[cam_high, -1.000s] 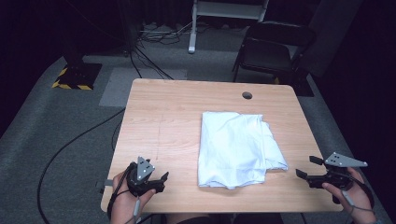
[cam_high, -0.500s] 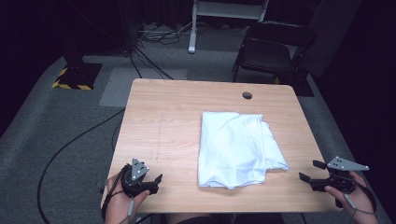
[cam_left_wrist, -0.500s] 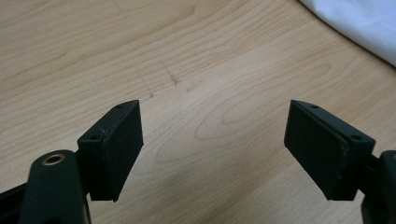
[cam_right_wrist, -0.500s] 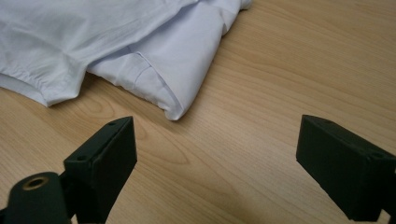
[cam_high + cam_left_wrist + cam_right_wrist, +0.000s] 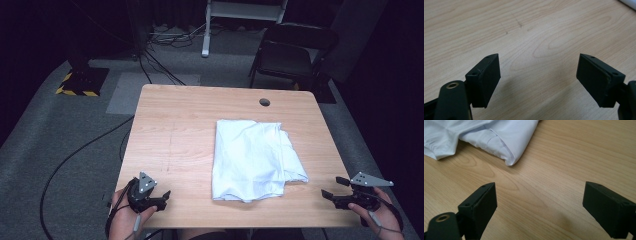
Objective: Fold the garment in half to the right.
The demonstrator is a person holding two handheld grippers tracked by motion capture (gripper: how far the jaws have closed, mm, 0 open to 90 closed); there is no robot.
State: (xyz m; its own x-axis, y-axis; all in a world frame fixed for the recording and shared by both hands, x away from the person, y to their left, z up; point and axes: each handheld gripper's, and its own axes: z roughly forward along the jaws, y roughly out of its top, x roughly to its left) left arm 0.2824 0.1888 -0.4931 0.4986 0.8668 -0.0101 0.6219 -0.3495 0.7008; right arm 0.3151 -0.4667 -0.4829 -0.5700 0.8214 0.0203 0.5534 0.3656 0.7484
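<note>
A folded white cloth (image 5: 252, 157) lies on the right half of the wooden table (image 5: 185, 130); its near corner (image 5: 509, 157) shows in the right gripper view. My left gripper (image 5: 161, 197) rests at the table's front left corner, well left of the cloth, jaws wide apart over bare wood (image 5: 539, 72). My right gripper (image 5: 332, 189) sits at the front right corner, a short way right of the cloth's corner, open with nothing between its jaws (image 5: 540, 207).
A round cable hole (image 5: 264, 102) pierces the table near its far edge. A dark chair (image 5: 290, 55) stands behind the table at the right. Cables (image 5: 90, 150) run over the grey floor at the left, by a black and yellow striped base (image 5: 77, 82).
Both grippers have drawn back toward the table's front edge, the left one also slightly leftward. The cloth has stayed in place.
</note>
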